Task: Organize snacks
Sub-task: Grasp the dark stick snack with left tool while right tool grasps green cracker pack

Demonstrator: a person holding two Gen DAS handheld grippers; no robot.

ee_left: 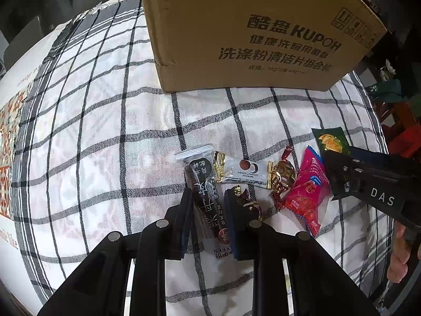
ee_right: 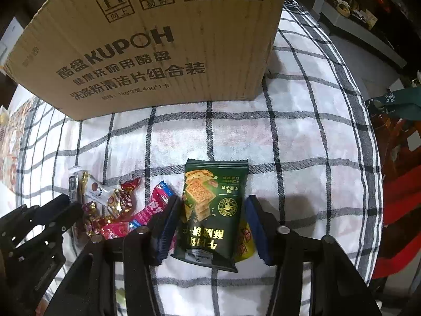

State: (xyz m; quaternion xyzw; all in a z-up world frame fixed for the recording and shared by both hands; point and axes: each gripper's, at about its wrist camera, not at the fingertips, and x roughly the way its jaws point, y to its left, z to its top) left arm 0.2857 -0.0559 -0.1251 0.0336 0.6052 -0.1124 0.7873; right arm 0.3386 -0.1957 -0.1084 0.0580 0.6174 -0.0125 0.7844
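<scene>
A row of snacks lies on the checked cloth in front of a cardboard box (ee_left: pixel 252 31). My left gripper (ee_left: pixel 208 210) is open, its fingers on either side of a long dark snack bar (ee_left: pixel 208 197) that lies on the cloth. Beside it lie a white candy (ee_left: pixel 243 173), gold-red wrapped candies (ee_left: pixel 282 177) and a pink packet (ee_left: pixel 307 192). My right gripper (ee_right: pixel 210 218) is open around a green cracker packet (ee_right: pixel 210 210), with a yellow packet (ee_right: pixel 244 242) under its right side. The box also shows in the right wrist view (ee_right: pixel 147 42).
The box stands at the back of the checked cloth (ee_left: pixel 105 131). Dark furniture and red items (ee_right: pixel 400 197) lie beyond the table's right edge. A patterned mat (ee_left: pixel 8 137) lies at the left edge.
</scene>
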